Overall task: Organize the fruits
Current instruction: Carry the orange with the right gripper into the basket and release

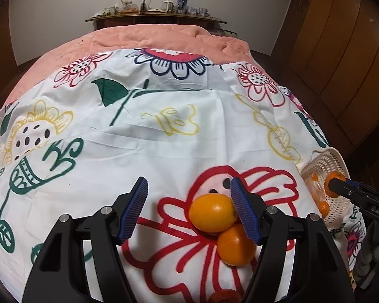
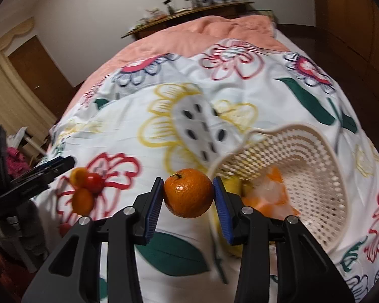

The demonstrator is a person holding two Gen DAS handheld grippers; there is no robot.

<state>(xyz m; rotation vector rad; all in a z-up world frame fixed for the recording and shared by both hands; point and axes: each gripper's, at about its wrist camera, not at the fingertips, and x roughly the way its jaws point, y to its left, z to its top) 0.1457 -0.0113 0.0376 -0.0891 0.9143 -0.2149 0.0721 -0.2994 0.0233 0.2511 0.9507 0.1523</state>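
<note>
My left gripper (image 1: 189, 180) is open above the flowered cloth (image 1: 164, 131). A yellow-orange citrus (image 1: 212, 213) lies against its right finger, with a second orange (image 1: 236, 245) just below and a red fruit (image 1: 224, 296) at the bottom edge. In the right wrist view my right gripper (image 2: 188, 180) is shut on a stemmed mandarin (image 2: 188, 197), held in the air just left of the white mesh basket (image 2: 303, 151). The same basket (image 1: 326, 164) and right gripper (image 1: 341, 186) show at the far right of the left wrist view.
The basket holds orange fruit in a clear wrap (image 2: 270, 192) and something yellow (image 2: 233, 184). Two oranges (image 2: 83, 202) and a red fruit (image 2: 94, 181) sit by the left gripper (image 2: 63, 162). A pink blanket (image 1: 164, 38) lies beyond; a cluttered wooden shelf (image 1: 154, 17) stands behind.
</note>
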